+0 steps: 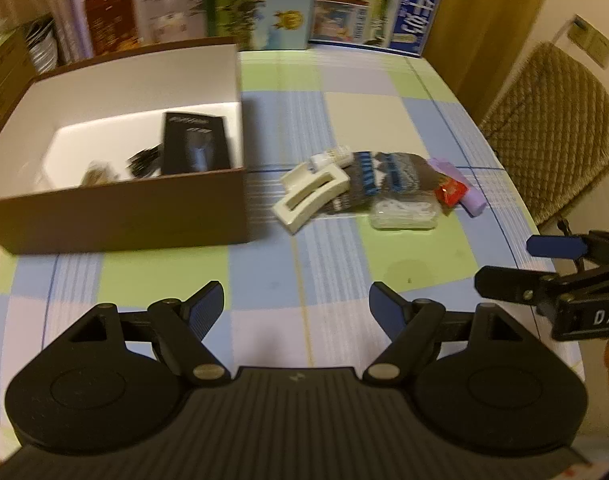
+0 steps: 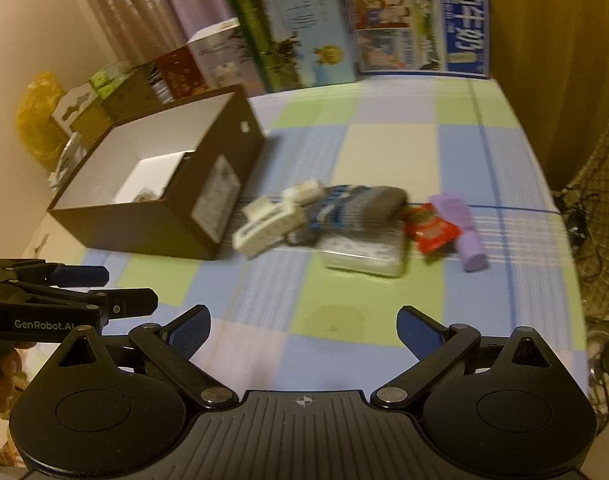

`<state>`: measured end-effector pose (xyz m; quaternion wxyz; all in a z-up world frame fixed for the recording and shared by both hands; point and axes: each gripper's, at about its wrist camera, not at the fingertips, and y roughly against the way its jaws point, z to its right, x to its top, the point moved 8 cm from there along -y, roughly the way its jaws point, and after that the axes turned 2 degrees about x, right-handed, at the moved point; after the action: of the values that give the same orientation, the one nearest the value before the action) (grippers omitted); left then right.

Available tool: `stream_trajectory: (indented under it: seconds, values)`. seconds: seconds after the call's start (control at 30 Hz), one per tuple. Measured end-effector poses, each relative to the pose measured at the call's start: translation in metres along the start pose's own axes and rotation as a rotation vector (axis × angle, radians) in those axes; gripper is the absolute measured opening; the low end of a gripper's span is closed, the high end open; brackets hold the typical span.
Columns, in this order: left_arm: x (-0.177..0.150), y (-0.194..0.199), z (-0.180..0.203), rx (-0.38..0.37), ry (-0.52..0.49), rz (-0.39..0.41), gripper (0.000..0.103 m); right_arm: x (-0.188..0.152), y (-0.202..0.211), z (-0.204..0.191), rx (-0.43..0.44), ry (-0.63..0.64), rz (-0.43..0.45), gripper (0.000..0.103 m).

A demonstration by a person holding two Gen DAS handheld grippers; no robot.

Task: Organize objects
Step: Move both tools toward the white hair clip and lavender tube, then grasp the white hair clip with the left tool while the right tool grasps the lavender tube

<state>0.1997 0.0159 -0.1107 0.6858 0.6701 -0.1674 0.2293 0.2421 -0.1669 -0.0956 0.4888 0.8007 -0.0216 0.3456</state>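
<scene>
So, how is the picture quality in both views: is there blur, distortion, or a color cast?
Left wrist view: warm dim light, motion smear on the brown box and the hair claw, edges bent by the fisheye. Right wrist view: stronger smear on the knitted sock; both grippers' own fingers stay sharp.

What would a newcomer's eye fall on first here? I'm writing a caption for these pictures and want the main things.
The open brown box with a black package inside stands on the left of the checked tablecloth. Beside it lies a small heap: a cream hair clip, a striped knitted sock, a red wrapper and a purple tube. Both tools, left and right, hang open over the near edge.
</scene>
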Motion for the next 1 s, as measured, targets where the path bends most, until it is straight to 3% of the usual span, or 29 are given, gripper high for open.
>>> stream_trajectory:
  seconds: [0.43, 0.67, 1.0]
  values:
    - [0.036, -0.045, 0.04, -0.063, -0.293, 0.05, 0.074, -0.001, 0.013, 0.07, -0.097, -0.105, 0.038, 0.097]
    - [0.061, -0.089, 0.038, -0.086, -0.431, -0.022, 0.062, 0.001, 0.008, 0.092, -0.136, -0.17, 0.03, 0.097]
    - [0.076, -0.145, 0.042, -0.097, -0.676, -0.145, 0.061, 0.001, -0.004, 0.109, -0.182, -0.253, 0.007, 0.097]
